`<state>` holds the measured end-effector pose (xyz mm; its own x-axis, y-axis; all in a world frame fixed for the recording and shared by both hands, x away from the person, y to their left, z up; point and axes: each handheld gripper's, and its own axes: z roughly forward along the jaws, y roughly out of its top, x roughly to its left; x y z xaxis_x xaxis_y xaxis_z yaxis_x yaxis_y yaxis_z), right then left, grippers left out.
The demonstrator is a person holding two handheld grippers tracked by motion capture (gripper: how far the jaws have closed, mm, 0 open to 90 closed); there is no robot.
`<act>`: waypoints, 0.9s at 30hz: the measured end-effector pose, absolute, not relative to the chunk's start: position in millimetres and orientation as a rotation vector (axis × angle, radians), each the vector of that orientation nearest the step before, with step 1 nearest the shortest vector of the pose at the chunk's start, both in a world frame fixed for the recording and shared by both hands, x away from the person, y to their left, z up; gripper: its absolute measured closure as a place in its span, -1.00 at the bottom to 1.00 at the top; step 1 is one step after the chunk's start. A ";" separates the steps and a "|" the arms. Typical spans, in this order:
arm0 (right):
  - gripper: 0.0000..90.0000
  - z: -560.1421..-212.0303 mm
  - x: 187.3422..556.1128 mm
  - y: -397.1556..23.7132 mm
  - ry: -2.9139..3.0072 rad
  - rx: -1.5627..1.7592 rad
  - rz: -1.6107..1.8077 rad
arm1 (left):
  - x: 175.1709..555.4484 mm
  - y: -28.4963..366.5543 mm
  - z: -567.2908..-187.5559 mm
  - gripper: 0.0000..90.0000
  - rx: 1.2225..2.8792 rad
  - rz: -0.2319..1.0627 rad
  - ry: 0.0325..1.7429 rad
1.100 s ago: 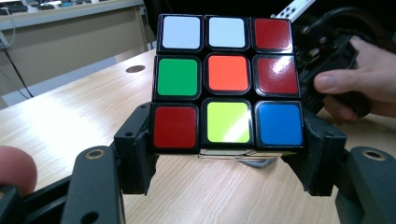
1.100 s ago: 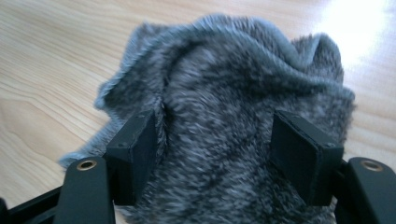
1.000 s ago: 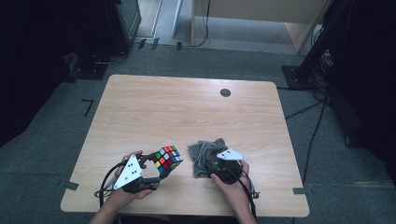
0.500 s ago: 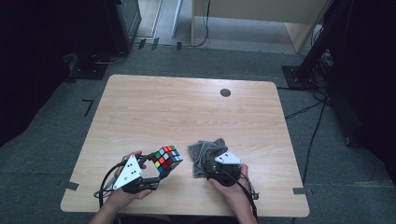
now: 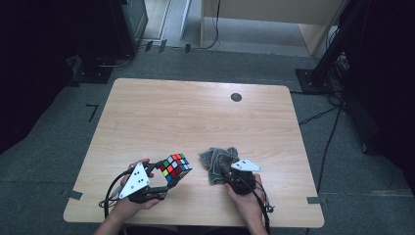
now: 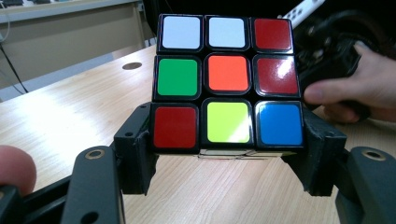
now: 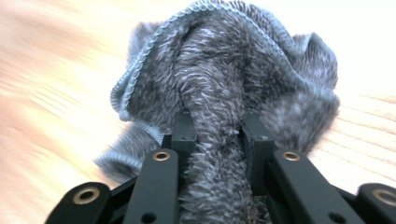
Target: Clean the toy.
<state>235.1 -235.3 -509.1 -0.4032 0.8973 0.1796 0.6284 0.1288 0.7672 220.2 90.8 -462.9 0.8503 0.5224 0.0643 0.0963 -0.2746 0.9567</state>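
Observation:
A scrambled colour cube (image 5: 175, 166) (image 6: 227, 84) is held just above the wooden table (image 5: 195, 112) near its front edge, clamped at its lowest layer between the jaws of my left gripper (image 5: 166, 183) (image 6: 227, 154). To its right lies a crumpled grey cloth (image 5: 219, 162) (image 7: 224, 79). My right gripper (image 5: 230, 176) (image 7: 218, 135) has just been closing and now pinches a fold of that cloth between its jaws. In the left gripper view the person's right hand (image 6: 359, 93) shows behind the cube.
A small dark round hole (image 5: 236, 97) sits near the table's far edge. Cables trail from both grippers over the front edge. Dark equipment stands on the floor at the left and right of the table.
The right gripper has shifted slightly over the cloth and its jaws have come together on a fold. The left gripper and the cube have stayed put.

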 end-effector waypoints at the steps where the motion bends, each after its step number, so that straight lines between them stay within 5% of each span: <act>1: 0.62 -502.5 232.6 -236.3 2.065 1.481 1.230 | 219.9 90.3 -463.4 -0.25 1.825 0.439 0.465; 10: 0.60 -434.2 193.3 -198.7 2.004 1.107 1.790 | 212.6 77.9 -466.5 -0.25 1.869 0.434 0.408; 19: 0.60 -452.6 206.7 -206.3 2.046 1.301 1.809 | 206.9 74.0 -461.5 -0.24 1.876 0.436 0.376; 27: 0.58 -433.1 191.2 -192.1 2.010 1.136 1.873 | 209.6 76.5 -461.7 -0.24 1.871 0.432 0.392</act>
